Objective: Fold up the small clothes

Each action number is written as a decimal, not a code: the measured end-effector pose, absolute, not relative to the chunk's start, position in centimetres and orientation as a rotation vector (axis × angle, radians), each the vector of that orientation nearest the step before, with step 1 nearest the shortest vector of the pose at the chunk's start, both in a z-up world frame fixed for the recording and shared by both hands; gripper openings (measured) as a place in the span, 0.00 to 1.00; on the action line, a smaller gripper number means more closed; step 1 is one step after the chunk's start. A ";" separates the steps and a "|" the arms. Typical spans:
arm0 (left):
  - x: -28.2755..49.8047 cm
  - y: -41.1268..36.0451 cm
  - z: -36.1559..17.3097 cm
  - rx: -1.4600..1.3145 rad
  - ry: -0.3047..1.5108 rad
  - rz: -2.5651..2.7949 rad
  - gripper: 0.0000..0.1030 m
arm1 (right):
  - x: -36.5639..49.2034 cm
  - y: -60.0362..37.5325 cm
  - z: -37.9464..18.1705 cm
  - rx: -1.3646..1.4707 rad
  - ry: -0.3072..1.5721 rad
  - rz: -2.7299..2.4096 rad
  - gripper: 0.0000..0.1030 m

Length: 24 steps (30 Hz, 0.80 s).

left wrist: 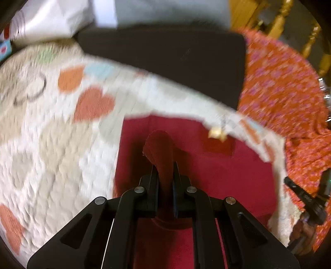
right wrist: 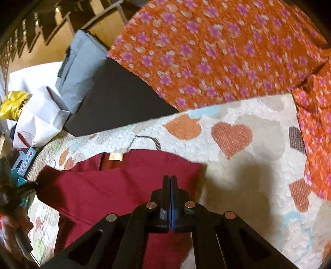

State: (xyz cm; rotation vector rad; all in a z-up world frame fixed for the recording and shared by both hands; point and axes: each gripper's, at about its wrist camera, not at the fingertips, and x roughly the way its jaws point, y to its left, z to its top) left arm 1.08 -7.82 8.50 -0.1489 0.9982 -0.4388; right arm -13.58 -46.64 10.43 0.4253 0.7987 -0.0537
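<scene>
A dark red garment [left wrist: 227,171] lies on a white quilt with heart shapes [left wrist: 51,144]. My left gripper [left wrist: 164,165] is shut on a bunched fold of the red garment [left wrist: 159,149] and holds it lifted above the rest. In the right wrist view the red garment [right wrist: 115,186] lies spread on the quilt [right wrist: 238,175], with a small beige label [right wrist: 115,156] at its far edge. My right gripper [right wrist: 170,178] is shut, its fingers pressed together over the garment's right edge; no cloth shows between them. The left wrist view is blurred.
An orange cloth with pink flowers [right wrist: 217,47] lies beyond and right of the quilt, also in the left wrist view [left wrist: 289,87]. A dark flat surface [left wrist: 165,58] lies behind the quilt. White bags [right wrist: 39,115], a grey box [right wrist: 80,68] and wooden furniture [left wrist: 285,18] stand beyond.
</scene>
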 end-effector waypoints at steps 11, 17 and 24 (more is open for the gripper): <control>0.0 -8.2 6.8 -0.017 1.032 -0.348 0.21 | -12.7 -41.9 5.4 0.305 1.021 0.031 0.01; -1.7 -5.9 8.4 -0.099 1.029 -0.380 0.49 | -16.4 -39.6 7.5 0.168 0.981 0.030 0.04; -6.3 -2.3 9.7 -0.170 1.037 -0.420 0.66 | -18.1 -41.0 7.1 0.293 1.019 0.002 0.07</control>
